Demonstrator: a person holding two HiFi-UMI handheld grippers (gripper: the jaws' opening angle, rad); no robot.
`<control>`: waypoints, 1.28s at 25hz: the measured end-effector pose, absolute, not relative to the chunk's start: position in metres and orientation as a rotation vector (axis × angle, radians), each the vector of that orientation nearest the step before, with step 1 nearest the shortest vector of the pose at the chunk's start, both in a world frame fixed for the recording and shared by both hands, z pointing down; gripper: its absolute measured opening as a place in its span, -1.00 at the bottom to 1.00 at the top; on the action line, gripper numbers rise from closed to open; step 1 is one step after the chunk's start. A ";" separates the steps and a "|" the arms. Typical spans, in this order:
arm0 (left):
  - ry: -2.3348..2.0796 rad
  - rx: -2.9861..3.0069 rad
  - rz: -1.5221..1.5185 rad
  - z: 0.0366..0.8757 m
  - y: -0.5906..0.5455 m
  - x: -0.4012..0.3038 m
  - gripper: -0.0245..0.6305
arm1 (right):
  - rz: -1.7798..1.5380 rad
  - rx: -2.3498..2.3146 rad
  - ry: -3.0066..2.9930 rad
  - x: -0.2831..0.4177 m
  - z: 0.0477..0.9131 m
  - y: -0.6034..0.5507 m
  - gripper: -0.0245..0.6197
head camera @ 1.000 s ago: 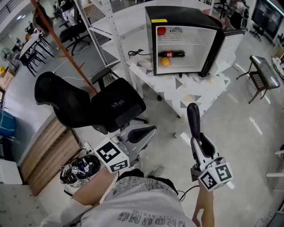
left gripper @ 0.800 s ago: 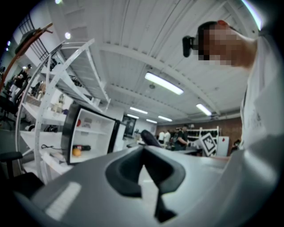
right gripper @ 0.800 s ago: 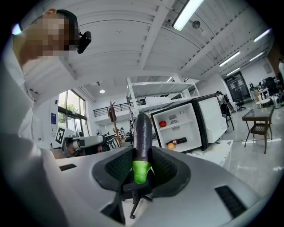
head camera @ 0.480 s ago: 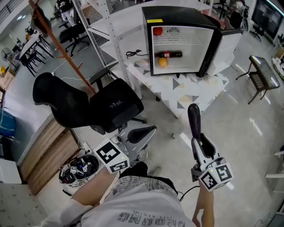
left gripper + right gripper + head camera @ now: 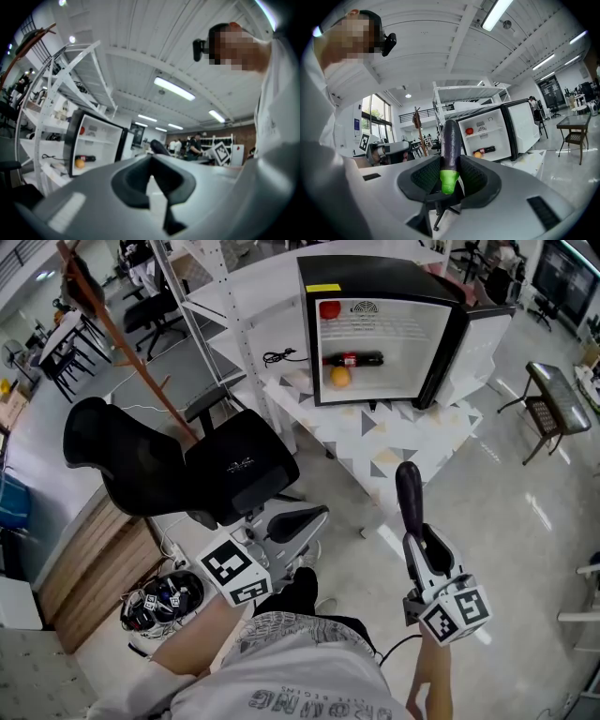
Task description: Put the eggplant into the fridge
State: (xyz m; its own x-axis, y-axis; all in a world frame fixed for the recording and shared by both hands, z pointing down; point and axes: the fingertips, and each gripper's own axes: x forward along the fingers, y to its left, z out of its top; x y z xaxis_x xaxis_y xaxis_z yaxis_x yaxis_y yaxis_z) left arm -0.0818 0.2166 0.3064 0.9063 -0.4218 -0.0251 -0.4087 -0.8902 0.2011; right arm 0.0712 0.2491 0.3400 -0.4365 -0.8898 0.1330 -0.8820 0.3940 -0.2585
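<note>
A dark purple eggplant [image 5: 409, 491] with a green stem end stands upright between the jaws of my right gripper [image 5: 413, 532], which is shut on it. In the right gripper view the eggplant [image 5: 451, 140] rises in front of the fridge [image 5: 487, 136]. The small black fridge [image 5: 384, 329] stands on a table ahead with its door swung open to the right. Inside it are a red fruit, a dark bottle and an orange. My left gripper [image 5: 314, 517] is held low at the left, shut with nothing in it. Its own view shows the fridge [image 5: 91, 145] far off.
A black office chair [image 5: 187, 465] stands between me and the table [image 5: 422, 432] with the patterned cloth. A white metal rack [image 5: 211, 306] and a wooden coat stand [image 5: 117, 324] lie to the left. A small side table [image 5: 553, 390] is at the right, and a bundle of gear [image 5: 159, 601] on the floor.
The fridge and chair have slid slightly left and grown a little in the head view as I step closer. Both grippers keep their places, and the eggplant stays gripped.
</note>
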 end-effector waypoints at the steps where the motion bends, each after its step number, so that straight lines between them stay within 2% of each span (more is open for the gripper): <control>1: -0.633 2.878 -0.103 0.307 0.213 -0.080 -0.91 | -0.455 -1.654 2.601 0.073 0.340 0.246 -0.54; 32: -0.567 2.831 -0.067 0.333 0.053 -0.050 -0.91 | -0.534 -1.677 2.568 0.097 0.358 0.085 -0.54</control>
